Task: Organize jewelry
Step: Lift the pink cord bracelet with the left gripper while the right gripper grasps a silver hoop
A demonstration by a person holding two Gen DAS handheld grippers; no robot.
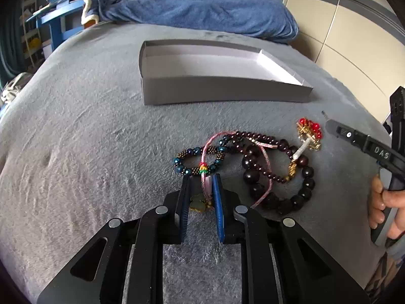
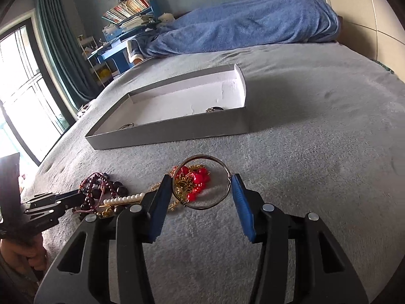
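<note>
A pile of jewelry lies on the grey blanket. In the left wrist view my left gripper (image 1: 201,177) has its jaws narrowly apart around the pink cord bracelet (image 1: 208,152) with its coloured beads, above a small gold charm (image 1: 198,202). A blue bead bracelet (image 1: 196,162), dark bead bracelets (image 1: 276,174) and a red-and-gold piece (image 1: 310,131) lie beside it. In the right wrist view my right gripper (image 2: 201,179) is open, its fingers on either side of a wire bangle (image 2: 202,181) lying over the red-and-gold piece (image 2: 195,181). The grey box (image 2: 177,133) holds two small items.
The grey open box (image 1: 222,92) stands beyond the pile in the left wrist view. A blue blanket (image 1: 202,7) lies at the head of the bed. A blue desk with books (image 2: 126,17) stands to the left, by a window with curtains.
</note>
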